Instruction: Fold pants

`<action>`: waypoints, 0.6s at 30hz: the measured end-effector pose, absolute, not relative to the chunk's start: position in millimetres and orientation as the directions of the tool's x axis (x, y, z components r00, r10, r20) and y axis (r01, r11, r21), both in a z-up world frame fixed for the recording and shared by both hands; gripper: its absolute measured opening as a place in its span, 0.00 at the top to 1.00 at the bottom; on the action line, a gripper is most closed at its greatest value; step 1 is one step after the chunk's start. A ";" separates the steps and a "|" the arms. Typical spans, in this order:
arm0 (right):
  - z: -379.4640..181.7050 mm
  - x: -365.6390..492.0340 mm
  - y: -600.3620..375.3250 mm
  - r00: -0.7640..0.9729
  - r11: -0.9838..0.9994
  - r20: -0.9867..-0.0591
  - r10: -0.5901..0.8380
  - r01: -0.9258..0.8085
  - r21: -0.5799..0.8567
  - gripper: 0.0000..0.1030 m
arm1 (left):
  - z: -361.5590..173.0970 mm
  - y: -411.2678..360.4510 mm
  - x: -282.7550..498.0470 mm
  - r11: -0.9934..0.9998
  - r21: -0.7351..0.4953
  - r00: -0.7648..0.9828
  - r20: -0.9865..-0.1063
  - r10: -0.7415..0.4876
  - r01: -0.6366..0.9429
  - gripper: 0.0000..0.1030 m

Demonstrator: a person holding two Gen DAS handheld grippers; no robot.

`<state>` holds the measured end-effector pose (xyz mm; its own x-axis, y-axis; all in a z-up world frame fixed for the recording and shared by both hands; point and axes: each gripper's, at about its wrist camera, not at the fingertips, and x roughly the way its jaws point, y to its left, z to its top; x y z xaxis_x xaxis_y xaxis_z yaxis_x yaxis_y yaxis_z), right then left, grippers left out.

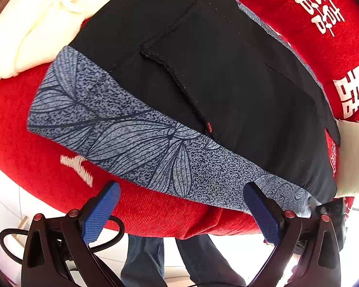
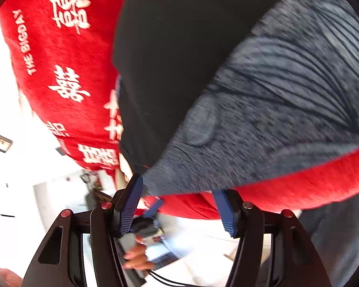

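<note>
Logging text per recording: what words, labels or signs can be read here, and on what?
"THE BIGDAY": white letters on the red blanket, right wrist view.
"囍": white double-happiness signs repeated on the same blanket, both views.
Small white print on a red tag by the pants: too small to read.
Pants and their grey patterned waistband: no text.

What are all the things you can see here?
pants: one, black with a grey-blue leaf-patterned band, spread on the red blanket.
red blanket: one, red with white characters, under the pants.
cream bedding: one, off-white, beyond the pants at the upper left.
pale cushion: one, cream, at the right edge.
left hand-held gripper: one, black with blue pads, open at the band's near edge.
right hand-held gripper: one, black with blue pads, open at the band's corner.
</note>
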<state>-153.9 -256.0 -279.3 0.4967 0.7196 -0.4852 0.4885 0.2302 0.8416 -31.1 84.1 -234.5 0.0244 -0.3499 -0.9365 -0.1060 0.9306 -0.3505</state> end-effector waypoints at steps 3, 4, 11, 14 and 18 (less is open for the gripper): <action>-268.2 -146.1 -262.0 0.537 0.190 -0.445 0.717 0.464 0.865 0.59 | -232.5 80.2 -29.2 0.926 -0.361 0.025 -0.932 -0.361 -0.110 0.00; -265.2 -143.1 -262.0 0.537 0.186 -0.444 0.717 0.466 0.865 0.70 | -232.6 76.3 -25.4 0.922 -0.369 0.024 -0.929 -0.368 -0.120 0.00; -230.8 -127.7 -264.6 0.545 0.160 -0.388 0.744 0.419 0.894 0.83 | -230.0 90.3 -12.2 0.861 -0.451 0.064 -0.891 -0.449 -0.234 0.00; -225.0 -120.9 -259.1 0.531 0.171 -0.395 0.750 0.421 0.891 0.82 | -226.7 95.0 -2.9 0.862 -0.437 0.098 -0.899 -0.427 -0.257 0.28; -236.9 -123.1 -259.9 0.490 0.211 -0.460 0.740 0.480 0.851 0.79 | -223.0 95.5 10.8 0.887 -0.401 0.099 -0.916 -0.389 -0.230 0.56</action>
